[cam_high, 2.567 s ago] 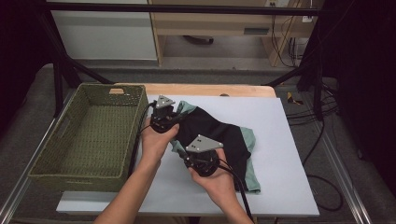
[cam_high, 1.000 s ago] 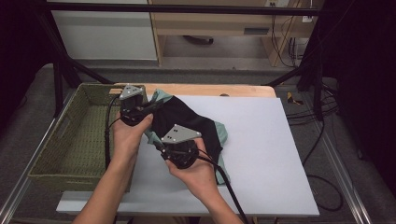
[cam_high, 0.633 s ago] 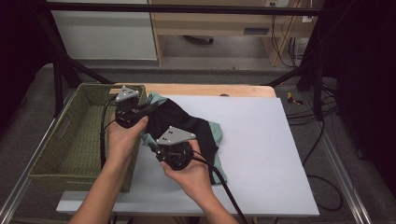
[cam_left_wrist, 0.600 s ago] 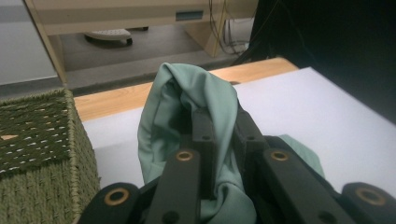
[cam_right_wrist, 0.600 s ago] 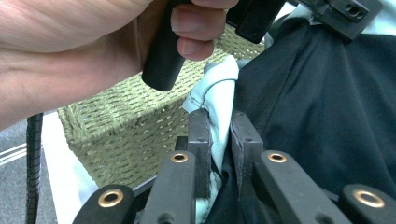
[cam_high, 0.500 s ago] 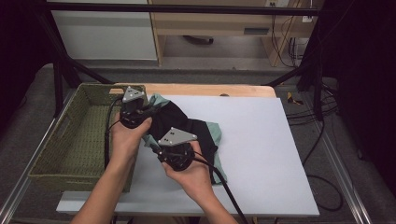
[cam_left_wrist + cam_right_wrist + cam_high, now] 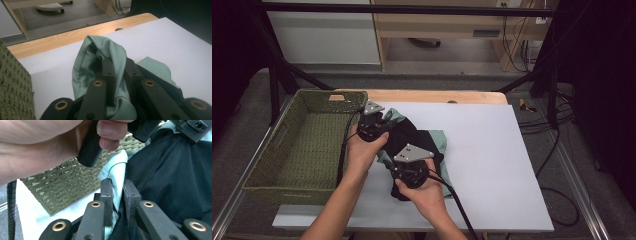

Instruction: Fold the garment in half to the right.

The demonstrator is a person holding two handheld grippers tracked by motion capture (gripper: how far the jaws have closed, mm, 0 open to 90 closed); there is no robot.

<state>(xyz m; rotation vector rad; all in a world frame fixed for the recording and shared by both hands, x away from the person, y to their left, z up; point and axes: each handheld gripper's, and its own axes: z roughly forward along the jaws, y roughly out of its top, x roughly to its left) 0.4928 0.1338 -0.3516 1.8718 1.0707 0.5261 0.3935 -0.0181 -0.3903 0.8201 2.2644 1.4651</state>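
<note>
A: Start at the left gripper (image 7: 117, 67). What are its jaws doing?

B: They stand nearly together, pinching a fold of the garment (image 7: 100, 57), pale green on one face and black on the other. The green cloth bunches up just past the jaw tips and spills down between them.

A: And the right gripper (image 7: 117, 187)?

B: Same story: jaws almost closed, with a light green hem of the garment (image 7: 165, 170) caught between the pads and black fabric spreading off to one side.

A: Where does the cloth lie from above?

B: Between and under both grippers. The left gripper (image 7: 374, 122) grips its far edge, the right gripper (image 7: 412, 167) its near edge, and the garment (image 7: 412, 137) bunches on the white board (image 7: 502, 165) between them.

A: What lies beyond the left gripper?

B: The woven green basket (image 7: 307, 140), just beside it on the outer side. Beyond the board is a wooden tabletop strip (image 7: 437, 96).
</note>
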